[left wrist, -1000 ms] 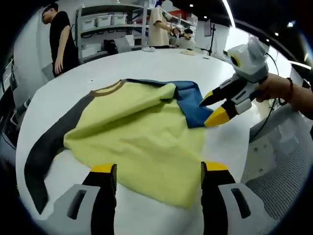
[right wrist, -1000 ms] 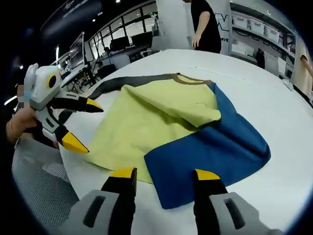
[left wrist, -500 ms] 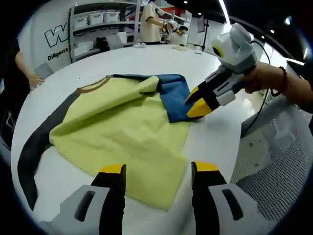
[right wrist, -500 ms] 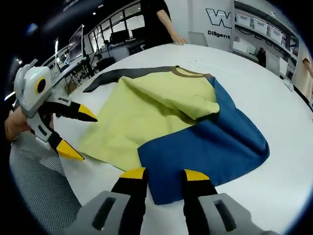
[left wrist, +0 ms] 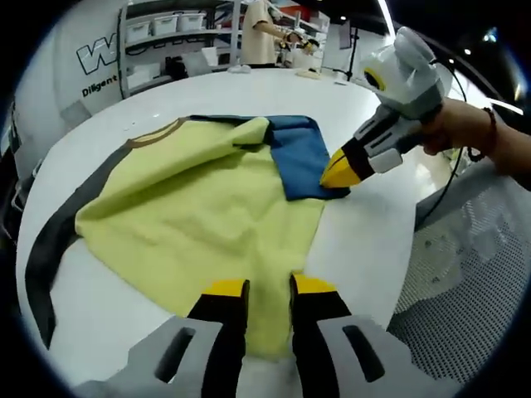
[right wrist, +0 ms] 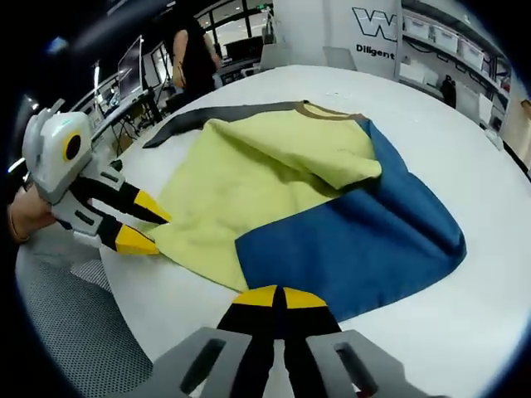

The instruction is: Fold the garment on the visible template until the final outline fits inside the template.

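White round table [left wrist: 365, 240], set in a workshop with shelving [left wrist: 166, 25] of storage bins and a person [left wrist: 259, 33] standing at the far side.

Left gripper view, left to right:
- We list a dark grey sleeve [left wrist: 51, 249] stretched flat along the table's left side.
- Next we find the garment [left wrist: 199, 207], yellow body spread across the middle of the table, brown collar at the far end, one yellow flap folded over.
- Our left gripper [left wrist: 259, 290] rises at the bottom, yellow-tipped jaws brought narrow, with the garment's near hem running between them; we cannot tell for certain that it is pinched.
- A blue panel [left wrist: 297, 149] lies on the garment's right side.
- The right gripper [left wrist: 338, 172] comes in from the right, held in a hand [left wrist: 465, 133], its yellow tips together at the corner of the blue panel.

Right gripper view, left to right:
- We see the left gripper [right wrist: 145, 228] at the yellow hem, its two tips a little apart.
- The garment [right wrist: 249, 191] lies beyond it, its blue panel [right wrist: 365, 240] spread to the right.
- Our right gripper [right wrist: 278, 297] has its jaws pressed together on the blue panel's near edge.
- Bare table [right wrist: 465, 323] lies to the right.
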The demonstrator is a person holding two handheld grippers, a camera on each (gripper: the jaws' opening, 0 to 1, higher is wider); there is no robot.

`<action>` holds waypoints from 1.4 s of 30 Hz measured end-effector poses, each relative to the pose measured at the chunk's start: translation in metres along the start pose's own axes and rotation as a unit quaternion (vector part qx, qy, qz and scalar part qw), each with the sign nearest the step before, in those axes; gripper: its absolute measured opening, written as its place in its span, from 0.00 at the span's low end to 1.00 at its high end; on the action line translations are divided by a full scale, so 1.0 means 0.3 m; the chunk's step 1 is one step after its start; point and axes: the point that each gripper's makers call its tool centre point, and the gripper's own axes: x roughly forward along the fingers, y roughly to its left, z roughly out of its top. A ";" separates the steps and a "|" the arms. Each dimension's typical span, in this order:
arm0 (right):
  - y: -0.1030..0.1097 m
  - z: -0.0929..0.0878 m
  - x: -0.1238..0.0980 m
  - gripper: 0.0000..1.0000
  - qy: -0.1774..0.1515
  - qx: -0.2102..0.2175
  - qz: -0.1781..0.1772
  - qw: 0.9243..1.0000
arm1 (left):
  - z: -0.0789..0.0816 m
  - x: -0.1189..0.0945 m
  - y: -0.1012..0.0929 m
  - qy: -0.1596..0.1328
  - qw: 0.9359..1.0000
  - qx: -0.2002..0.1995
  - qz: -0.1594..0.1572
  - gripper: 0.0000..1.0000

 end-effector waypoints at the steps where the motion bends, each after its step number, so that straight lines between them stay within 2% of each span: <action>1: 0.001 -0.001 0.000 0.00 -0.001 0.000 0.001 1.000 | -0.001 0.001 -0.001 0.000 1.000 -0.001 -0.001 0.08; 8: 0.002 0.000 -0.003 0.00 0.000 -0.011 0.001 1.000 | -0.006 -0.002 0.002 0.001 1.000 -0.009 -0.003 0.02; 13: -0.017 0.014 -0.033 0.00 -0.005 -0.015 -0.005 1.000 | -0.009 -0.011 0.005 0.002 1.000 -0.009 -0.005 0.01; 19: -0.025 -0.005 -0.059 0.00 0.005 -0.028 0.003 1.000 | -0.011 -0.014 0.010 0.004 1.000 -0.006 -0.004 0.01; 21: -0.020 -0.004 -0.064 0.00 -0.002 -0.009 0.006 1.000 | -0.011 -0.013 0.008 0.004 1.000 -0.006 -0.004 0.01; 22: -0.018 -0.003 -0.069 0.00 -0.005 -0.015 0.008 1.000 | -0.011 -0.012 0.009 0.004 1.000 -0.007 -0.003 0.01; 23: -0.008 -0.004 -0.073 0.02 -0.006 -0.017 0.013 1.000 | -0.012 -0.012 0.009 0.005 1.000 -0.007 -0.004 0.01; 25: 0.004 -0.004 -0.072 0.24 -0.006 -0.020 0.017 1.000 | -0.011 -0.011 0.009 0.005 1.000 -0.005 -0.003 0.01; 27: 0.018 -0.009 -0.069 0.35 -0.001 -0.034 0.023 0.999 | -0.011 -0.012 0.007 0.005 1.000 -0.005 -0.004 0.01; 31: 0.020 -0.032 -0.056 0.35 0.021 -0.059 0.016 0.998 | -0.011 -0.011 0.008 0.004 1.000 -0.005 -0.004 0.01; 35: 0.015 -0.038 -0.053 0.33 0.028 -0.067 0.012 0.997 | -0.011 -0.012 0.008 0.003 1.000 -0.007 -0.005 0.01; 42: -0.007 -0.058 -0.051 0.18 0.044 -0.082 -0.003 0.996 | -0.013 -0.011 0.009 0.004 1.000 -0.007 -0.005 0.01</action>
